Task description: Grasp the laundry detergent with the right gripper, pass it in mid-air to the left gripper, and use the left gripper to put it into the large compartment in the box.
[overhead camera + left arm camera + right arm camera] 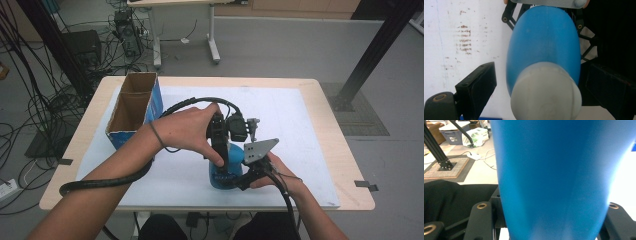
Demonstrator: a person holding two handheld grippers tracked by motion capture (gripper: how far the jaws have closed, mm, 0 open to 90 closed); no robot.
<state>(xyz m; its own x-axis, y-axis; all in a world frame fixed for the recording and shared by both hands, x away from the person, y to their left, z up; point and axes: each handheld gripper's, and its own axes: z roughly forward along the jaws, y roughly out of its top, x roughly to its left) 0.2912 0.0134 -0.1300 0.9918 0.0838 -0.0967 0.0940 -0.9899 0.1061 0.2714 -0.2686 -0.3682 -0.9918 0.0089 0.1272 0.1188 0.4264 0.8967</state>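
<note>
A blue bottle (226, 172) with a white cap (546, 97) stands on the white sheet (300, 125) near the table's front edge. My right gripper (241, 178) comes in from the right and is shut on the bottle's body, which rises between its two black jaws as a broad blue bottle (554, 175). My left gripper (220, 152) points down over the bottle from above. In the left gripper view its jaws straddle the cap of the blue bottle (544, 50). The left fingertip (477, 86) stands clear of the cap, so this gripper is open.
An open cardboard box (131, 107) with blue sides stands at the table's back left. The wooden table rim (345, 150) frames the white sheet. Cables and a black frame post (372, 55) are on the floor beyond.
</note>
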